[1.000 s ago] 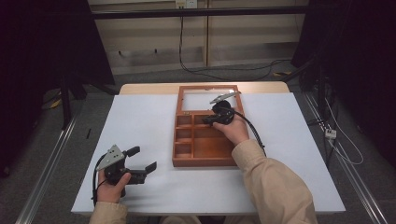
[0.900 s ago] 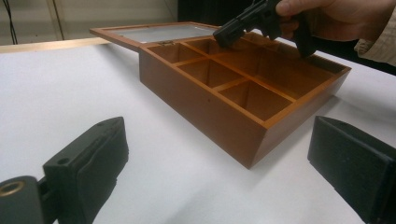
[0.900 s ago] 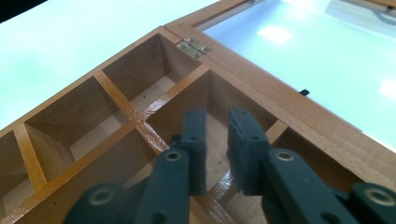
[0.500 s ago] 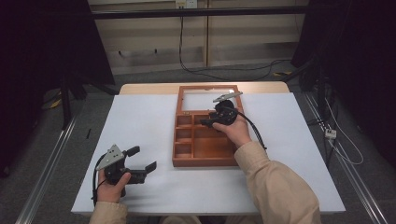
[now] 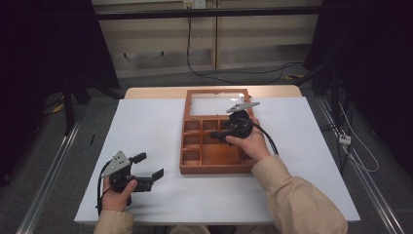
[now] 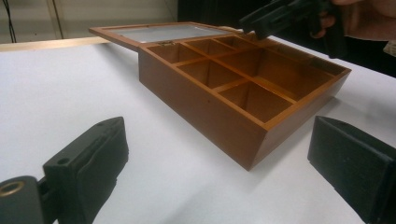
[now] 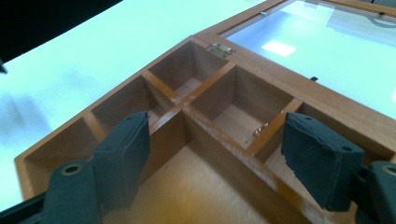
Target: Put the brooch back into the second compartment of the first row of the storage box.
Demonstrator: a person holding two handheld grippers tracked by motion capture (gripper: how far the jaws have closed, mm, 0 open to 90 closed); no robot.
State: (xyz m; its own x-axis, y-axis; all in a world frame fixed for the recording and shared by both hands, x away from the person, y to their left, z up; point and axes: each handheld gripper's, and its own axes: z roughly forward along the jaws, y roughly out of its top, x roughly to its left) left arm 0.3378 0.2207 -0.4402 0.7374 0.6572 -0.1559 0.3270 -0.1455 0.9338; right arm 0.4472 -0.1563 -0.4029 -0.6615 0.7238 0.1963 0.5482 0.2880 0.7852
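A wooden box [image 5: 214, 169] with several compartments stands mid-table, its glass-paned lid [image 5: 216, 103] lying open and flat behind it. My right gripper [image 5: 219, 135] hovers over the box's upper compartments; its jaws have just been opening and stand apart with nothing between them. In the right gripper view the right gripper [image 7: 218, 119] looks down on the box's dividers [image 7: 205, 116] and the lid's brass hinge [image 7: 220, 48]. My left gripper [image 5: 151, 165] rests open near the table's front left. In the left gripper view the left gripper [image 6: 219, 126] faces the box's near wall [image 6: 201, 107].
The white table [image 5: 146, 126] has bare room left and right of the box. A cable [image 5: 270, 141] trails from the right gripper across the box's right side. Dark frames and floor cables surround the table.
The right gripper's jaws have opened from nearly shut. That hand has drawn slightly toward the person and risen a little over the box. The left gripper has stayed put.
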